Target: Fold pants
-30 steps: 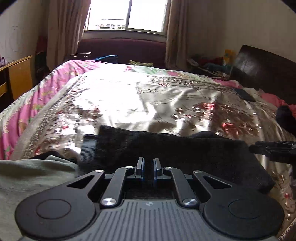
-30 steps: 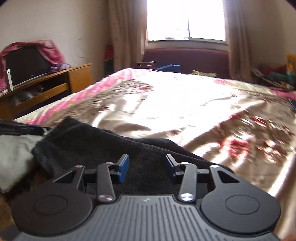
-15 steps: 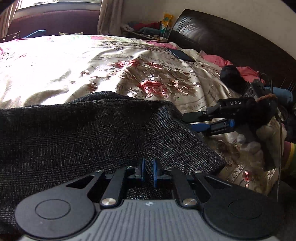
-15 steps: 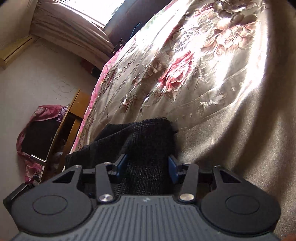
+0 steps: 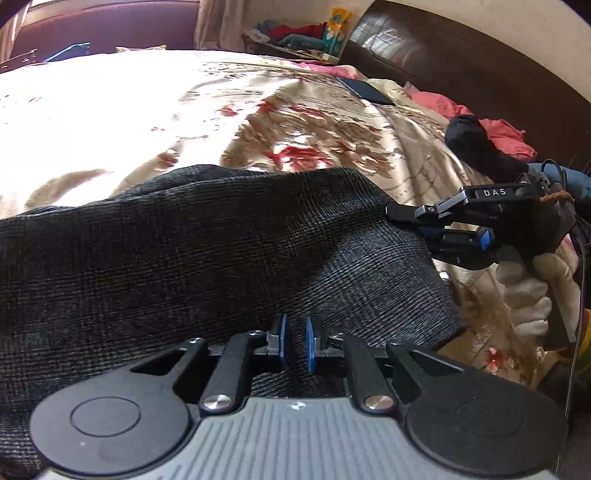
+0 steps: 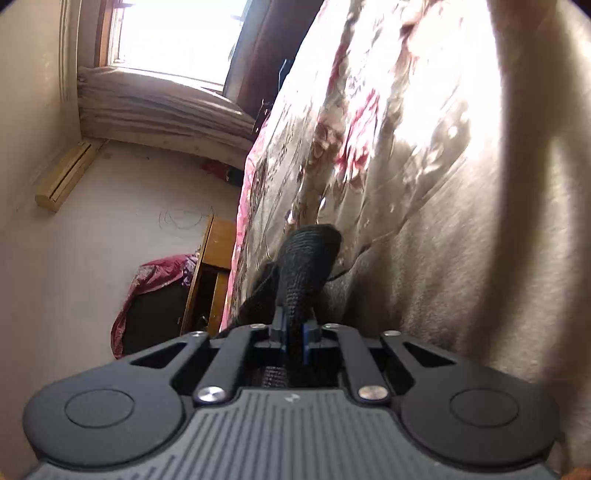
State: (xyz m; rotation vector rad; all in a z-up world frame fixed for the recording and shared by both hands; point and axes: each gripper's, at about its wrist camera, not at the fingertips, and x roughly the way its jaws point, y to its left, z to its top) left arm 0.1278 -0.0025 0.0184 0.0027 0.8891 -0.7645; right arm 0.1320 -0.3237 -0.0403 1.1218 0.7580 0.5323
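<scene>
the right gripper (image 6: 293, 334) has its blue pads pressed against a bunched fold of the dark pants (image 6: 308, 258), which rises straight out from between the jaws and then drops back toward the bed edge. the jaws are closed down to the thickness of that cloth. in the left wrist view the same gripper (image 5: 424, 225) reaches in from the right, its tips at the far right edge of the pants (image 5: 221, 251); a gloved hand (image 5: 532, 291) grips its handle.

the left gripper (image 5: 294, 341) shows a narrow slit between its blue pads. the pants edge lies just in front of and under the tips, but whether any cloth is caught in the slit is hard to tell, since the gripper body hides the hem there.

outward, the pants spread as a broad dark sheet across the lower half of the left view, lying on the floral bedspread (image 5: 303, 122), their left part cut off by the frame. beyond them sit a dark headboard (image 5: 480, 74) and pink bedding (image 5: 443, 105). the right view is rolled sideways: the bedspread (image 6: 424, 147) fills the right side, the window (image 6: 177, 33) and a wooden desk (image 6: 218, 258) show on the left, blurred and overexposed.
</scene>
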